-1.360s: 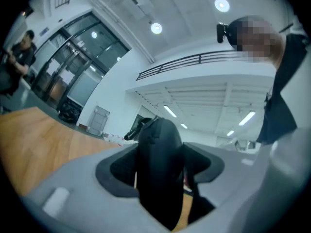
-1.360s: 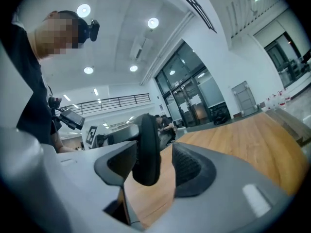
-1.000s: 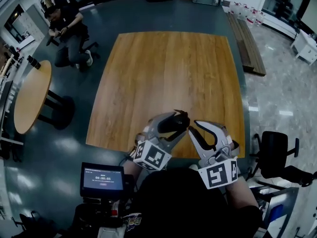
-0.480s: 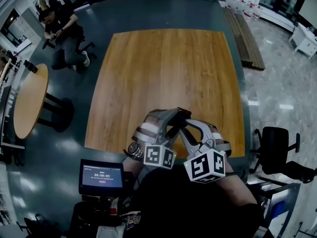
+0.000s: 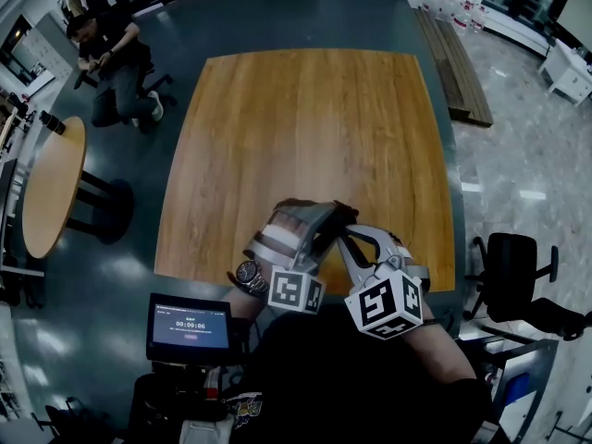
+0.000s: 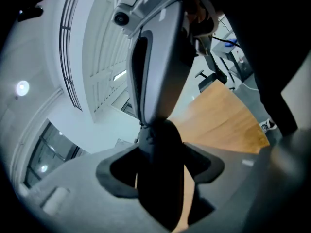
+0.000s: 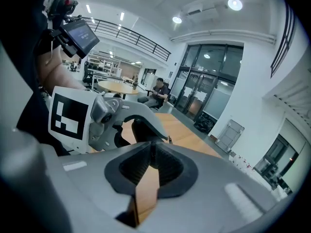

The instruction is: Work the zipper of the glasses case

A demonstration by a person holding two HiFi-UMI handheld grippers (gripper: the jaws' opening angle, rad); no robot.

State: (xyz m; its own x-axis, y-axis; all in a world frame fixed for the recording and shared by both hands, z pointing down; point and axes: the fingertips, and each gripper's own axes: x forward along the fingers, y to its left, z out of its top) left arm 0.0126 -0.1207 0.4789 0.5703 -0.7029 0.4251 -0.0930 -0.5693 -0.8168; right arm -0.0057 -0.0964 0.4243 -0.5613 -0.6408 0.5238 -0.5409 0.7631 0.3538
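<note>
Clamping the dark glasses case [image 6: 160, 178] across its body, the left gripper [image 5: 326, 218] holds it over the near edge of the worktop [image 5: 305, 118], probably to steady it while the zipper is pulled. The right gripper [image 7: 153, 147] has its jaws closing, tips almost met just beside the case's edge, where a small tab [image 7: 169, 140] sticks out. Nothing shows plainly between them. Counted: two grippers, one case, one worktop. Farther off are one round table [image 5: 51, 188] and one seated person [image 5: 111, 58].
</note>
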